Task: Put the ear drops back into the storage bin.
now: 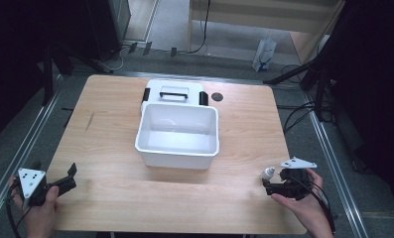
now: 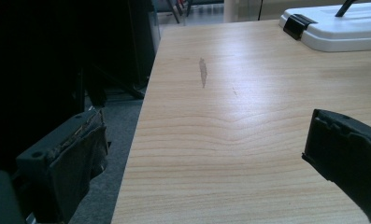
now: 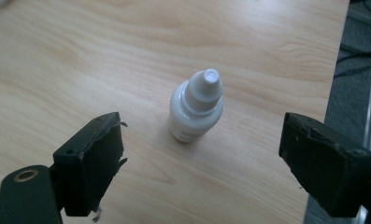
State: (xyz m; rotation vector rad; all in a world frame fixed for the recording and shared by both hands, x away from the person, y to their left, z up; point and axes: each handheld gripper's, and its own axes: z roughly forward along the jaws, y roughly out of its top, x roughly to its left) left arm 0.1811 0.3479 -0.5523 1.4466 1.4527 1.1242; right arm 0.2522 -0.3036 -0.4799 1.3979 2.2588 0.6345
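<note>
Above table: right tongs [image 3: 202, 154] wide open, clear of dropper bottle [image 3: 195, 110].

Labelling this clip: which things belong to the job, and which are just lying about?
In the job:
small white dropper bottle
right gripper, open around it
open white bin, probably

Lying about:
white lid with black handle
left gripper, idle

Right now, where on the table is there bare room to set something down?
Bare wood runs left of the white bin out to the table edge, and along the front between both grippers. The back is crowded by the lid; the dropper bottle stands by the right gripper.
</note>
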